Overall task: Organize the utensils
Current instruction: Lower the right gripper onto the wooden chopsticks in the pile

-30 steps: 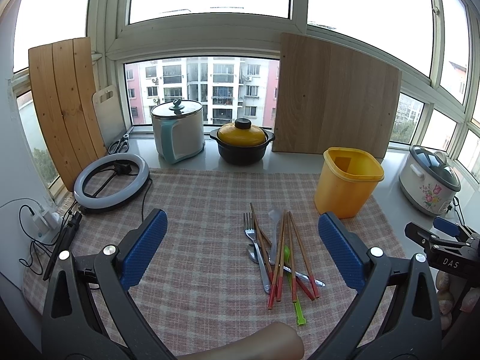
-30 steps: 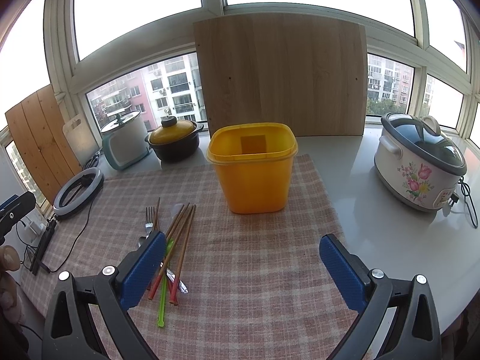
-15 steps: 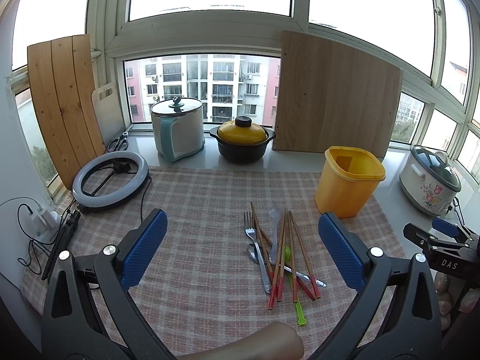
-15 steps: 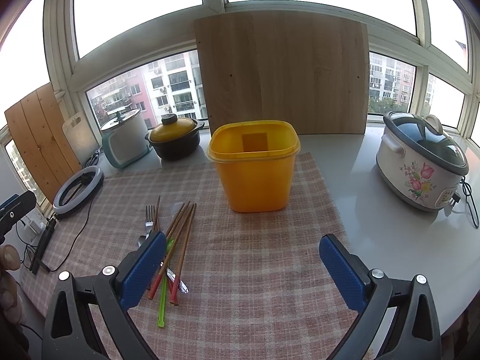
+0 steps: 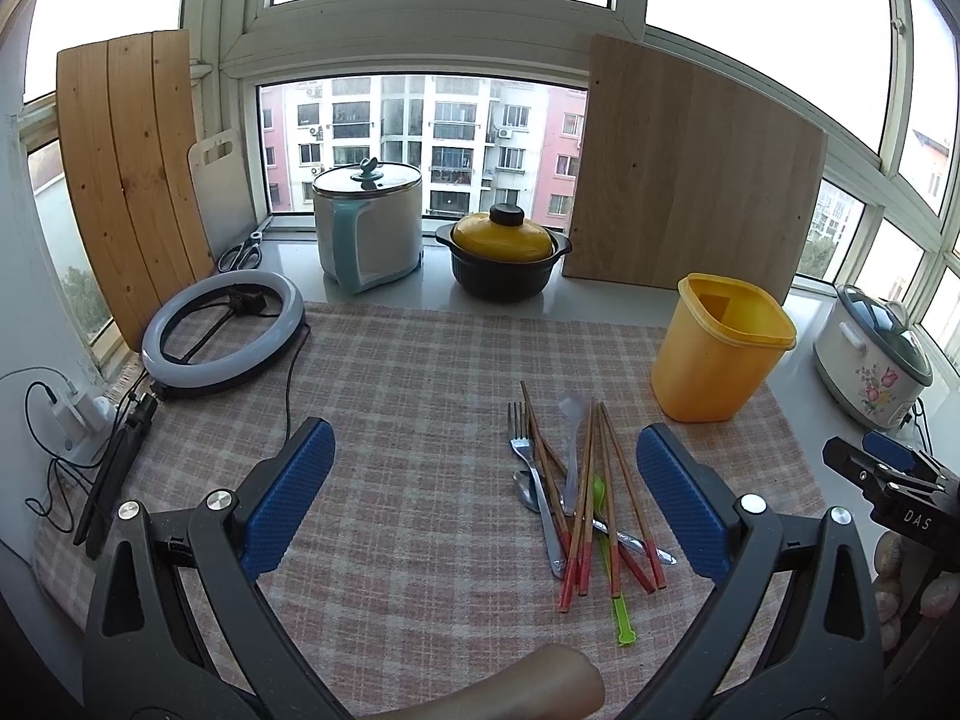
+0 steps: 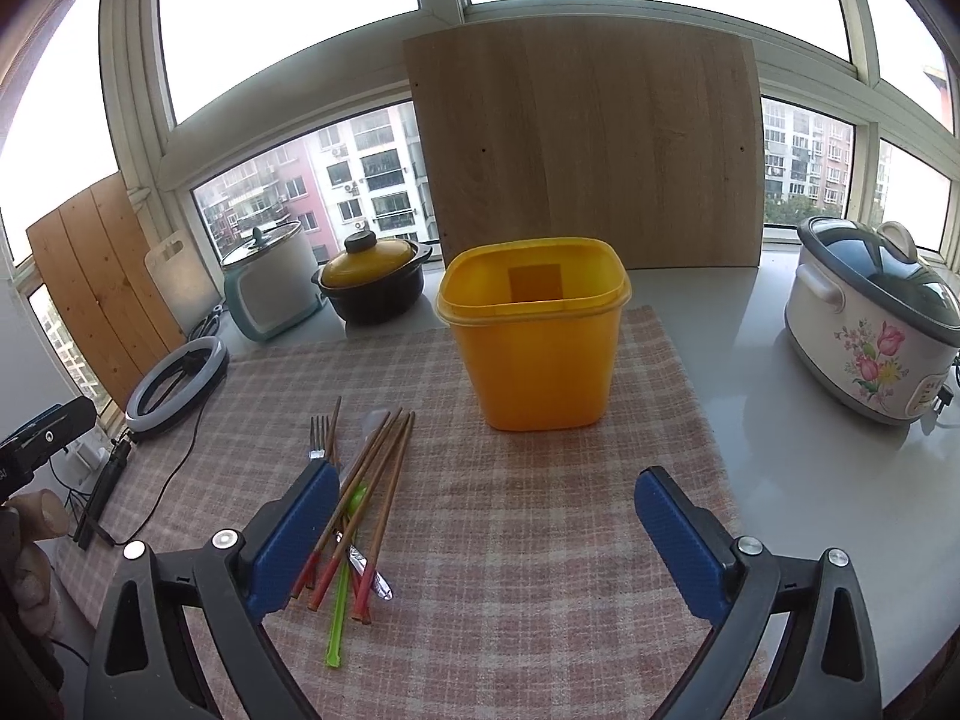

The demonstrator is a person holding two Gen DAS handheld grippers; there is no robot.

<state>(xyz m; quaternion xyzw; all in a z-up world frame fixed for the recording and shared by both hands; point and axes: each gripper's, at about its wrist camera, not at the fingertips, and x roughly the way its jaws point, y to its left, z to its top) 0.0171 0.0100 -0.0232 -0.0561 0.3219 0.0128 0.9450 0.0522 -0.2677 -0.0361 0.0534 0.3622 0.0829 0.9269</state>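
A: We find the left gripper hovering above the checked cloth, its blue fingers wide apart and holding nothing.

B: Agreed. The right gripper is in the same condition: fingers spread, nothing between them.

A: We locate the utensils in one loose heap on the cloth. In the left wrist view it lies at about four o'clock from centre: a metal fork, a spoon, wooden chopsticks with red ends, a green plastic piece and a clear plastic spoon, crossing one another.

B: We note the heap sits just inside the right finger of the left gripper. In the right wrist view the same heap is at eight o'clock, partly behind the left finger.

A: The yellow bin stands upright on the cloth, open, at one o'clock from the heap and apart from it.

B: On the counter at three o'clock we record a flowered rice cooker. A wooden board leans on the window behind the bin.
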